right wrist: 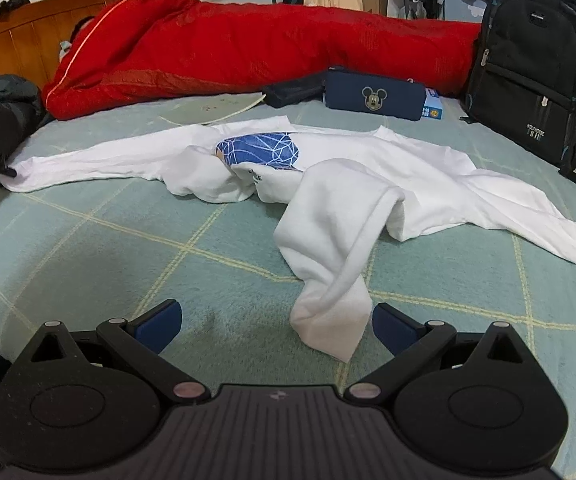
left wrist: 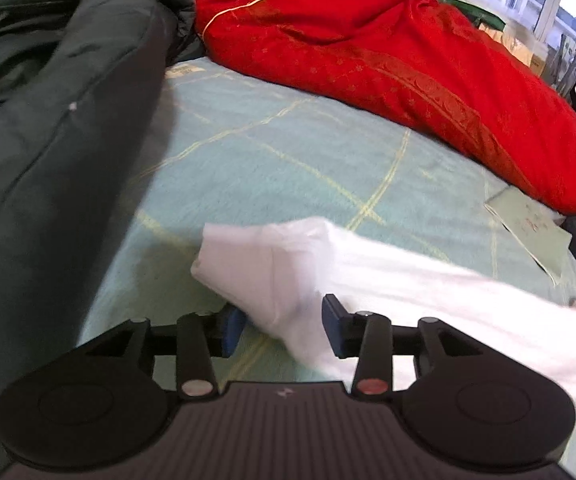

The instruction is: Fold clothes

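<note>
The left gripper [left wrist: 284, 326] stands part-open astride a white sleeve end, the pads not visibly pinching it. The right gripper [right wrist: 276, 326] gapes wide, holding nothing, a hem corner lying between its fingers. The white shirt [right wrist: 368, 168] sprawls rumpled on the green bedspread [right wrist: 108, 264] — sleeves flung out, no tidy fold showing — so the folding looks largely still to do.

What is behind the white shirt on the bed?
Behind the white shirt lie a pale green sheet, a dark pouch, a navy case and a red quilt. A person lies under the quilt, mostly covered.
</note>
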`<state>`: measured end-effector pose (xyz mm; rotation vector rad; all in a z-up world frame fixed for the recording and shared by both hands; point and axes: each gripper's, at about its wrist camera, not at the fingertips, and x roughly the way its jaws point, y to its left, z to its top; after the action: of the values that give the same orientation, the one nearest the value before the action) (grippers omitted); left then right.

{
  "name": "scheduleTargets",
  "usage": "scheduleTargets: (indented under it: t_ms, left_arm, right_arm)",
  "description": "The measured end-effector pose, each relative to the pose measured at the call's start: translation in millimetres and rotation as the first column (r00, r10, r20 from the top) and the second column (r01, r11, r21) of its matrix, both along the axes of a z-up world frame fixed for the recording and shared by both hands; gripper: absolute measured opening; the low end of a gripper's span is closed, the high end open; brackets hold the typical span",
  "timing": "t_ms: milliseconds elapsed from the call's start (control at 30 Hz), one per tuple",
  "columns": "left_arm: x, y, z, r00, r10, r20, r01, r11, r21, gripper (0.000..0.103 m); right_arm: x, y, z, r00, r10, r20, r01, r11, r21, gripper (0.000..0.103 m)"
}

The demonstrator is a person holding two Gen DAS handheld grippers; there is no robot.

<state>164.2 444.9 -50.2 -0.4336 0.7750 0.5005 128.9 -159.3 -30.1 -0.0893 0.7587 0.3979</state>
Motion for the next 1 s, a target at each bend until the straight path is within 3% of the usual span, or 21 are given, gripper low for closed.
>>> scheduleTargets:
  t_ms: [300,467,567,667,833,1000]
  left_arm:
    - [-34,-62,6,0.987,-0.149,-0.054,0.152,0.987,0.048,0.064]
    - [-49,-123,5,0.956,-0.288,-0.057,0.291,0.956,0.046,0.067]
    - [-55,-164,5,0.924,-0.38,-0.053,0.382,0.922,0.058,0.07]
    - [-61,-209,6,0.878,-0.475,-0.059,0.479,0.873,0.09,0.073]
    - [-66,-284,8,0.775,-0.626,-0.086,0.629,0.752,0.199,0.075]
    - [-61,-341,10,0.65,-0.749,-0.127,0.748,0.601,0.28,0.077]
  right_arm:
    - [-15,-22,1,1.0,-0.015,-0.001,0.015,0.998,0.053,0.103]
    - [-19,-35,-6,1.0,-0.018,-0.023,0.02,0.996,0.091,0.103]
    - [-21,-37,-10,1.0,-0.009,-0.027,0.012,0.996,0.093,0.103]
    - [-24,-39,-14,1.0,-0.001,-0.026,0.003,0.996,0.09,0.103]
    - [-24,-42,-15,0.999,0.026,-0.025,-0.023,0.992,0.126,0.103]
    - [-21,-43,-13,0.998,0.063,-0.022,-0.058,0.982,0.18,0.103]
